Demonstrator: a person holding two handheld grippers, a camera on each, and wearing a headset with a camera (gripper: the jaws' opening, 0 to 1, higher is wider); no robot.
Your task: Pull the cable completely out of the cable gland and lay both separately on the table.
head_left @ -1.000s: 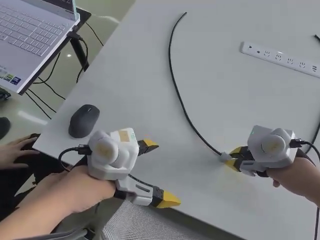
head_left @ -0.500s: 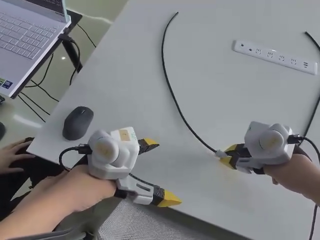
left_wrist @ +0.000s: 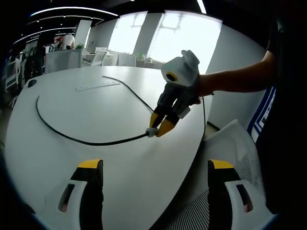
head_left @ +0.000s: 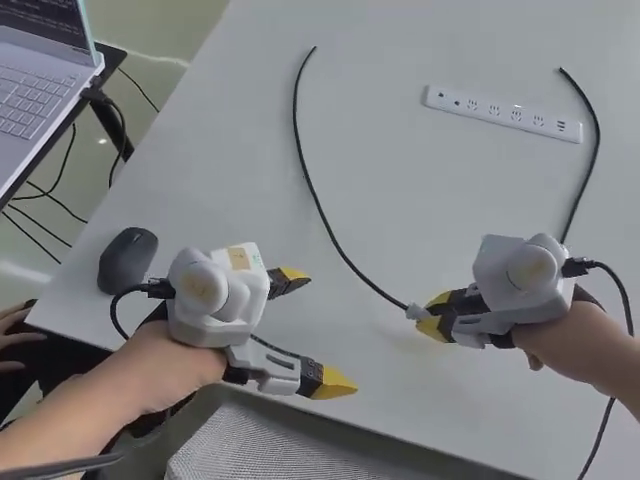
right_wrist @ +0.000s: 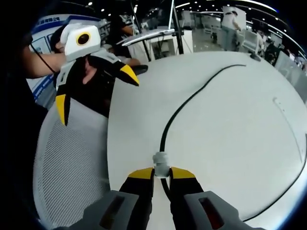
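Nearest the person, a grey mesh chair back (head_left: 262,445) sits below the near edge of the white table (head_left: 430,190).

The left gripper (head_left: 318,328) is held at that edge, partly over the chair. Its jaws are spread wide and hold nothing. One yellow tip lies over the table top, the other beyond the edge.

The right gripper (right_wrist: 162,174) is held low over the table, to the right and well apart from the left one. Its jaws are drawn close together and pinch the rear end of the cable gland (right_wrist: 160,164). The white body of the gland projects just past the yellow tips. Whether the gland touches the table surface cannot be told.

The cable (head_left: 318,205) is black and joins the gland at its front end. In the right gripper view a dark length also shows behind the gland, between the jaws, so the cable is not yet out of the gland. From the gland the cable lies on the table in a long curve running away from the person, and its free end rests far up the table.

A dark mouse (head_left: 127,259) lies near the table's left edge, beyond the left gripper. A white power strip (head_left: 500,112) lies farther back on the right. An open laptop (head_left: 35,95) stands off the table at far left.
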